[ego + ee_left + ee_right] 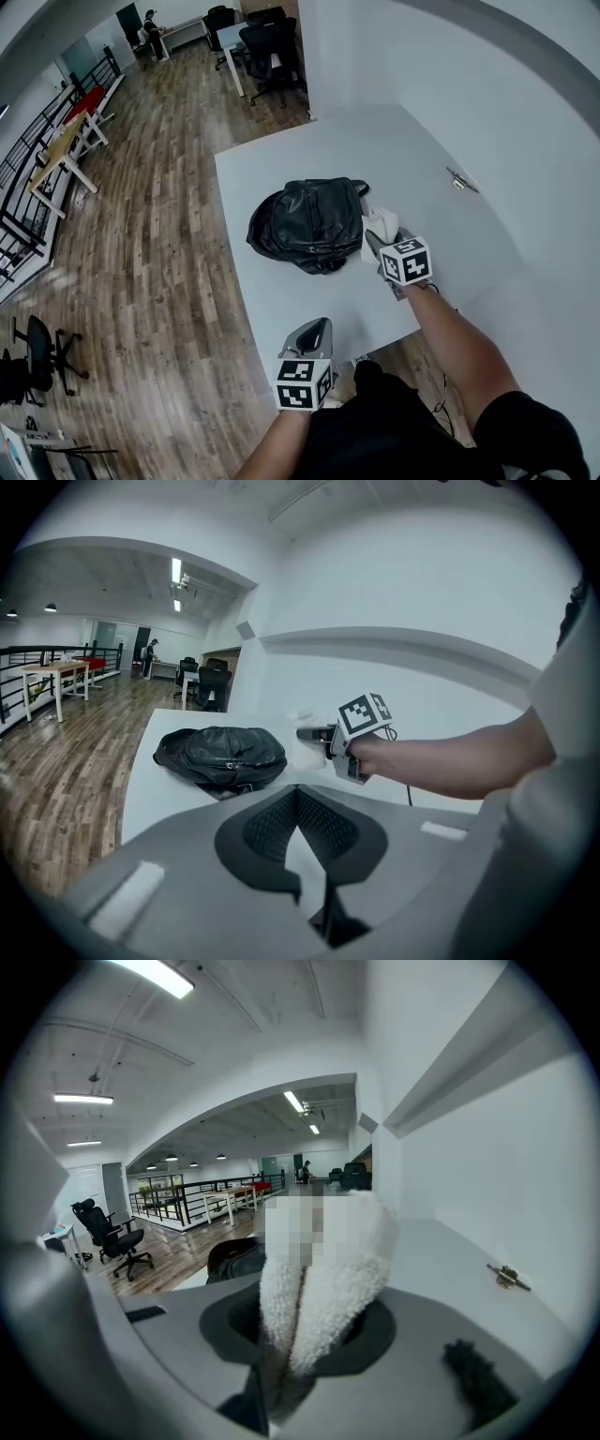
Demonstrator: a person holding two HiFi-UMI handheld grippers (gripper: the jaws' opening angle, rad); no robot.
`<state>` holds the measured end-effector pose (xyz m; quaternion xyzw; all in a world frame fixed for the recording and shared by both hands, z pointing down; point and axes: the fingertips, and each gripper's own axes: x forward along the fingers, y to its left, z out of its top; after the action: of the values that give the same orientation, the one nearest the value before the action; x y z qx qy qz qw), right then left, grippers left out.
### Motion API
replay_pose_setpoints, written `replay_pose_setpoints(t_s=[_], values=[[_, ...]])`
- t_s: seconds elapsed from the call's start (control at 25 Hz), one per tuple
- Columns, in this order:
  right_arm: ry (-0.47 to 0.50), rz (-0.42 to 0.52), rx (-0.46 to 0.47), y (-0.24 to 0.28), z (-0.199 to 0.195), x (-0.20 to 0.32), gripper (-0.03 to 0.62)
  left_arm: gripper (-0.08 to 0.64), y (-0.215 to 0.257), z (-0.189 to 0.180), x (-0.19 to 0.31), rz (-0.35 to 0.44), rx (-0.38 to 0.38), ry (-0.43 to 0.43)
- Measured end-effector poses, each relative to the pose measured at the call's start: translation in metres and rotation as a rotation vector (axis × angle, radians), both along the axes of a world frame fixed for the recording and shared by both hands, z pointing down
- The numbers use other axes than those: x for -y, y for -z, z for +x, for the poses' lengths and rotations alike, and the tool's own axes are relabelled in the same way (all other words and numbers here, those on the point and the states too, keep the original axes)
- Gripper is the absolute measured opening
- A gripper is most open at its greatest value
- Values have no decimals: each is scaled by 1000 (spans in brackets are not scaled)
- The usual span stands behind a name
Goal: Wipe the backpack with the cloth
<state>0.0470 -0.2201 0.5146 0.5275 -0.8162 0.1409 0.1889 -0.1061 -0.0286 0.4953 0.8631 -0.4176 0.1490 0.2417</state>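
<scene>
Wiping progress: judged not yet begun; the backpack shows no wiped trace, so its whole surface appears left to do.
Backpack position: black, lying flat near the middle of the white table.
Cloth position: the cloth is white, fluffy and folded, and is held just beside the backpack's right edge; contact cannot be told.
Right gripper: jaws clamped on the cloth, which sticks out beyond their tips.
Left gripper: jaws closed together with nothing between them, held at the near table edge, well apart from the backpack.
Remaining step: bringing the cloth onto the backpack and stroking across it.
</scene>
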Motion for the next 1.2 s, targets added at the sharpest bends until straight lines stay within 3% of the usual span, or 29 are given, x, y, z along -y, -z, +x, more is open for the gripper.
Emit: replay_pose_setpoints(t_s=[0.32, 0.8, 1.0, 1.2], values=[[48, 19, 2, 14, -16, -54, 95, 8, 8, -11, -22, 41, -3, 42], [223, 28, 25, 45, -48, -152, 95, 8, 34, -26, -67, 81, -19, 114], [291, 57, 54, 63, -40, -173, 95, 8, 40, -19, -69, 102, -5, 169], [332, 99, 105, 95, -10, -199, 95, 8, 52, 11, -72, 124, -6, 209]])
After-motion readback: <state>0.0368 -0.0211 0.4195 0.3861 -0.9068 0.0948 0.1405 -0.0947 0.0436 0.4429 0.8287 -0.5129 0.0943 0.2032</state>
